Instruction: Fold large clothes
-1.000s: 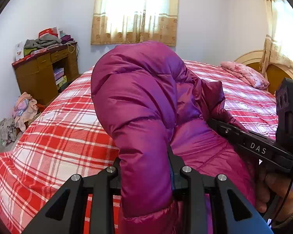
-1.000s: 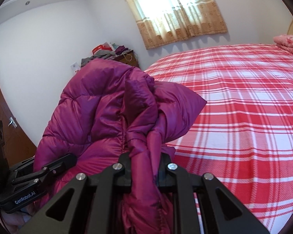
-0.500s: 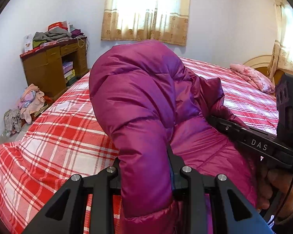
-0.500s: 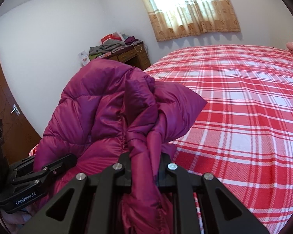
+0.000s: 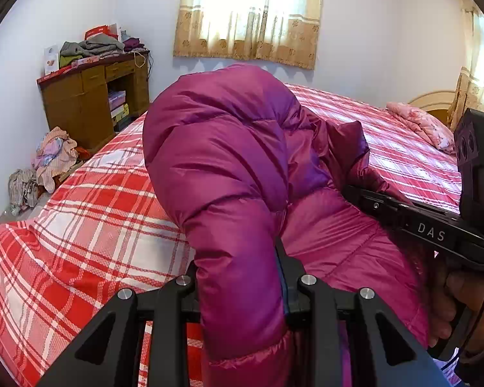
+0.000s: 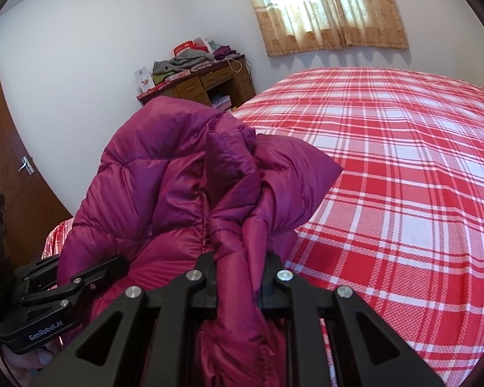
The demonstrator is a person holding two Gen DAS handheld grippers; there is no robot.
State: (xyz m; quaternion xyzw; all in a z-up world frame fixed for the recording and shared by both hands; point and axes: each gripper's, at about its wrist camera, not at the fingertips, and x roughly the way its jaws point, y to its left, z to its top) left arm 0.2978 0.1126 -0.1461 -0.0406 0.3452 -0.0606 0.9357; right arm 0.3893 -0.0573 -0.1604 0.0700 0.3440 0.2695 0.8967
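A puffy magenta down jacket [image 5: 229, 161] is bunched up and held above the red plaid bed [image 5: 90, 213]. My left gripper [image 5: 242, 277] is shut on a padded fold of it, which fills the gap between the fingers. My right gripper [image 6: 238, 267] is shut on another fold of the jacket [image 6: 184, 187]. In the left wrist view the right gripper [image 5: 364, 193] reaches into the jacket from the right. In the right wrist view the left gripper [image 6: 113, 262] shows at lower left against the jacket. The fingertips are hidden by fabric.
The bed [image 6: 403, 167] stretches far to the right. A pink pillow [image 5: 419, 122] lies by the headboard. A wooden desk [image 5: 90, 103] piled with clothes stands by the far wall, with a clothes heap [image 5: 51, 158] on the floor. A brown door [image 6: 3, 148] is at left.
Both grippers have moved with the jacket toward the foot end of the bed and turned a little left; the desk and door come further into view. Both grips are unchanged.
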